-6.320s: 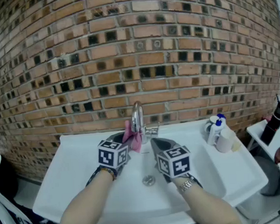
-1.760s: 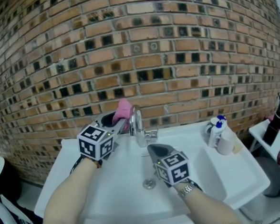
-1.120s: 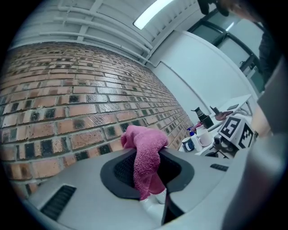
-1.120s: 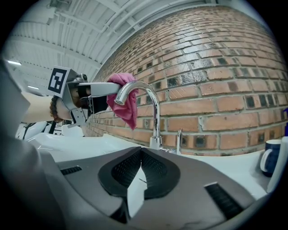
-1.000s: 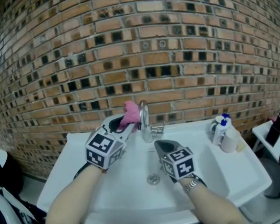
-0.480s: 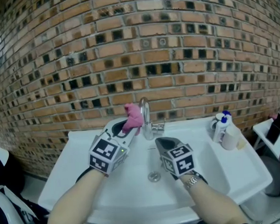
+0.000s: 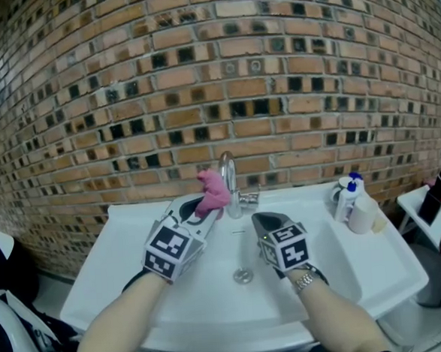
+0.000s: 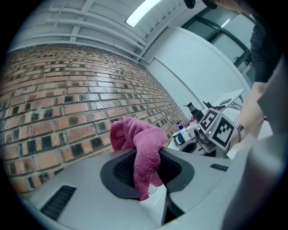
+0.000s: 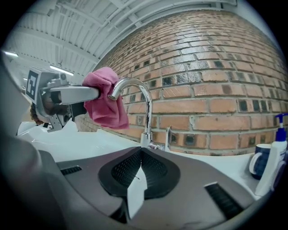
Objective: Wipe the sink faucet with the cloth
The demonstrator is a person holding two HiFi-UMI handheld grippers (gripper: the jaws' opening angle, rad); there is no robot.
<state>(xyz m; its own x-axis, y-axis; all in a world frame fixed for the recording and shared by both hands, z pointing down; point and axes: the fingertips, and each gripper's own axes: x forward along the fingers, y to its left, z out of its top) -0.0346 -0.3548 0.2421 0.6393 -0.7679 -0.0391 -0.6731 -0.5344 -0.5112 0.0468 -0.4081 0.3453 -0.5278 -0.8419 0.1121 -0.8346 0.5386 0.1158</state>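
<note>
The chrome faucet (image 7: 229, 180) rises at the back of the white sink (image 7: 119, 239); the right gripper view shows its curved spout (image 9: 143, 103). My left gripper (image 7: 202, 207) is shut on a bunched pink cloth (image 7: 212, 191), held against the left side of the spout. The cloth (image 8: 145, 150) is pinched between the dark pads and hangs below them. In the right gripper view the cloth (image 9: 105, 105) drapes by the spout's end under the left gripper (image 9: 74, 94). My right gripper (image 7: 263, 221) hovers over the basin in front of the faucet, shut on nothing (image 9: 140, 173).
A drain (image 7: 243, 275) sits in the basin bottom. On the sink's right rim stand a blue-capped pump bottle (image 7: 348, 198), a blue mug (image 9: 260, 164) and a white cup (image 7: 365, 215). A brick wall (image 7: 214, 82) closes the back. A black bottle (image 7: 432, 190) stands at far right.
My left gripper has come down with the cloth, from beside the top of the spout to lower along its left side. The right gripper has stayed put.
</note>
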